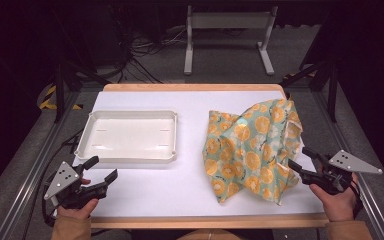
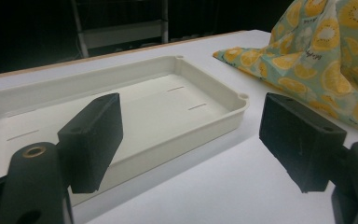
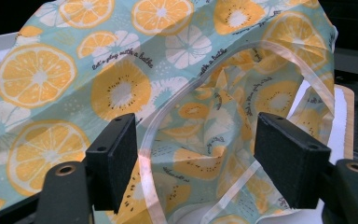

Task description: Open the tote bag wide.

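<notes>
A crumpled teal cloth bag printed with orange slices lies on the right half of the white table; its clear handle loop shows in the right gripper view. My right gripper is at the bag's right edge, open, jaws wide and pointing at the fabric, with nothing pinched. A white rectangular tray sits empty on the left half. Near the front left corner my left gripper is held open, facing the tray's near wall.
The table has a wooden rim at the front and back. A metal frame stand and cables are on the floor beyond the table. Bare white surface lies between tray and bag.
</notes>
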{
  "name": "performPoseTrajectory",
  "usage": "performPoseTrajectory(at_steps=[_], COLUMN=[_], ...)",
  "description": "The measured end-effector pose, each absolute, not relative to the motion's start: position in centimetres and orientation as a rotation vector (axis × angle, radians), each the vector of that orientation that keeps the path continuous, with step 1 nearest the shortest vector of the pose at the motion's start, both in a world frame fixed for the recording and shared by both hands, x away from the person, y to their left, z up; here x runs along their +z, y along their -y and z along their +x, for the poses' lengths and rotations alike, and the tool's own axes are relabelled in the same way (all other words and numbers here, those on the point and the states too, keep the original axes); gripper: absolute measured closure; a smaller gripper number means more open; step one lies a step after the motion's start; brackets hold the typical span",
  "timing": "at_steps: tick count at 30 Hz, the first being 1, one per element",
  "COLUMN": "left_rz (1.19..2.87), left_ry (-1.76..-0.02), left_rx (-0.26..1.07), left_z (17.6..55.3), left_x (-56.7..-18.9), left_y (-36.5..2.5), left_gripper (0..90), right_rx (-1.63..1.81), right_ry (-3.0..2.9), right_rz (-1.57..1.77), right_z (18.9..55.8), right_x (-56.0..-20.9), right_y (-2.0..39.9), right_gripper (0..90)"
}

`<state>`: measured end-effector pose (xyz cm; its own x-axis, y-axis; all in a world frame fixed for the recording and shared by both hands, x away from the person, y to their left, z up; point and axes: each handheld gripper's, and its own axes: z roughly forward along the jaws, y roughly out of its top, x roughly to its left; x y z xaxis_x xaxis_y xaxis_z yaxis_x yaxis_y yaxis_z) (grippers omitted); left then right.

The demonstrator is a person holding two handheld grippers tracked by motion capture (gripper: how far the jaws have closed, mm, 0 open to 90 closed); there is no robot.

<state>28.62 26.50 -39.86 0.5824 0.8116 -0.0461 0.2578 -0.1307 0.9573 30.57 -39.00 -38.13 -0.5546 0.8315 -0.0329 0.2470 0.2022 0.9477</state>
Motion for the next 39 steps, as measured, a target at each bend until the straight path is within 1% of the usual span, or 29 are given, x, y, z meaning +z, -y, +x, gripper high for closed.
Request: performPoseTrajectory(at_steps=[39], left_rz=[1.682], left_ry=[-0.901], left_rx=[0.612], left_z=[28.75], left_x=[-39.97], left_y=[-26.48], left_gripper=[22.2], right_rx=[1.341], right_ry=[-1.941], right_rz=[1.023], right_z=[30.75], right_x=[-38.53], right_y=[39.01], right_gripper=[27.1])
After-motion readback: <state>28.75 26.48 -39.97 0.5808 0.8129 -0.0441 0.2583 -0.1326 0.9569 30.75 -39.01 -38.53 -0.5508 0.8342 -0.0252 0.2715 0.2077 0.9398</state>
